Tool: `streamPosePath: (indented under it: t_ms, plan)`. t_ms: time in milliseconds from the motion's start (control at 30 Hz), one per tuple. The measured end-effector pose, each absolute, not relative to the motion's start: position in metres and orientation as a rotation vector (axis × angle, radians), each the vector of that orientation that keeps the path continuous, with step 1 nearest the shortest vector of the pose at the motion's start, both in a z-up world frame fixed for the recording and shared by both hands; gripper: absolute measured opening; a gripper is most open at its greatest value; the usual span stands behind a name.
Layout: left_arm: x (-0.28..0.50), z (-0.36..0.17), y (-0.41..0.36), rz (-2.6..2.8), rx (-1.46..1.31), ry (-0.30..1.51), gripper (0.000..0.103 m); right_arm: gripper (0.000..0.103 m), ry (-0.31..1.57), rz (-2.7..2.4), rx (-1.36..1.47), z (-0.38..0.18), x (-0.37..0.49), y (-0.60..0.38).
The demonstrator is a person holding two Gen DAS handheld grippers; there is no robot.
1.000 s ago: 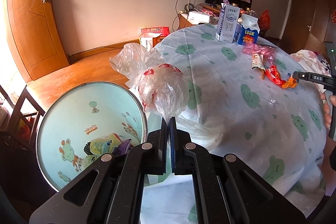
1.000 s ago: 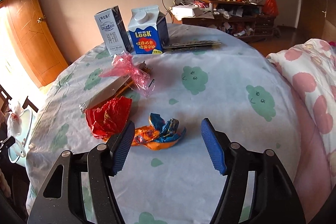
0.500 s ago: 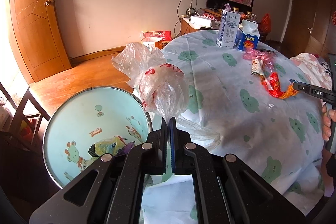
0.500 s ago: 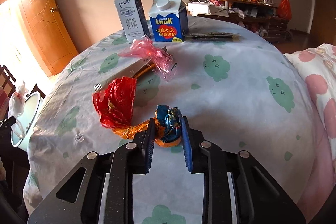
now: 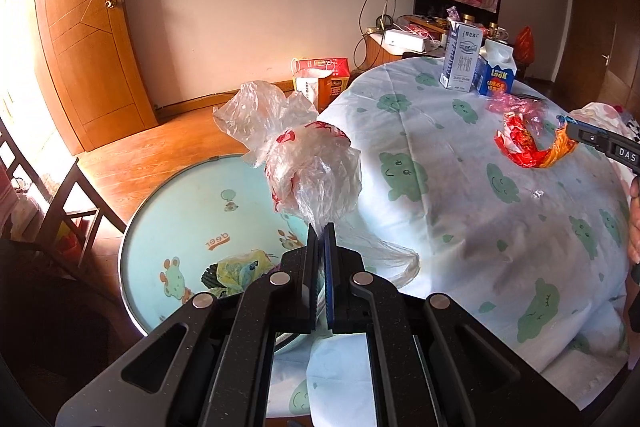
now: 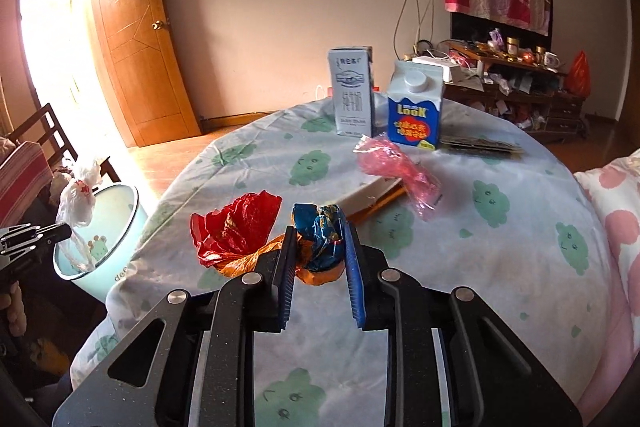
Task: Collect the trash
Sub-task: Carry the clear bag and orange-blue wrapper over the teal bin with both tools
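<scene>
Left gripper [image 5: 320, 227] pinches the tail of a clear plastic bag [image 5: 314, 173] — bag hangs above the bin [image 5: 192, 223] beside the table [image 6: 500, 267]. Right gripper [image 6: 318, 237] clamps a crumpled orange-blue wrapper [image 6: 318, 241] between its fingers — red wrapper [image 6: 236, 229] trailing left.

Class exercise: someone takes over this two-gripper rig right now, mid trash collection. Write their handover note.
Left gripper: shut on the clear plastic bag, held above the bin.
Right gripper: shut on the blue-orange wrapper, with the red wrapper trailing from it.
Done: some trash lies in the bin.
Left: drop both loads in; then the pink wrapper, the flat pack under it, and perhaps the two cartons.
</scene>
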State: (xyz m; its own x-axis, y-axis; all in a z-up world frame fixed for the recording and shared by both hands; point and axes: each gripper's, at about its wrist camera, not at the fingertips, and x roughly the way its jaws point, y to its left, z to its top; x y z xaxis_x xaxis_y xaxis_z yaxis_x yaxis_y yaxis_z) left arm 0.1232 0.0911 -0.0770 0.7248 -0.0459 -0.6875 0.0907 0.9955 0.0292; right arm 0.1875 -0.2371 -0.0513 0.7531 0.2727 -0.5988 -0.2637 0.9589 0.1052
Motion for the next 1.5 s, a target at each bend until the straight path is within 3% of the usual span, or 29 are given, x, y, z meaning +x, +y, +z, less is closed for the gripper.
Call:
streamPosePath:
  t_ms: [600, 1500]
  plan:
    - [0.118, -0.088, 0.132, 0.033, 0.064, 0.784, 0.002, 0.024, 0.621, 0.416, -0.07, -0.052, 0.219, -0.129]
    - [0.118, -0.09, 0.171, 0.131, 0.05, 0.802, 0.002, 0.024, 0.567, 0.506, -0.271, -0.059, 0.223, -0.043]
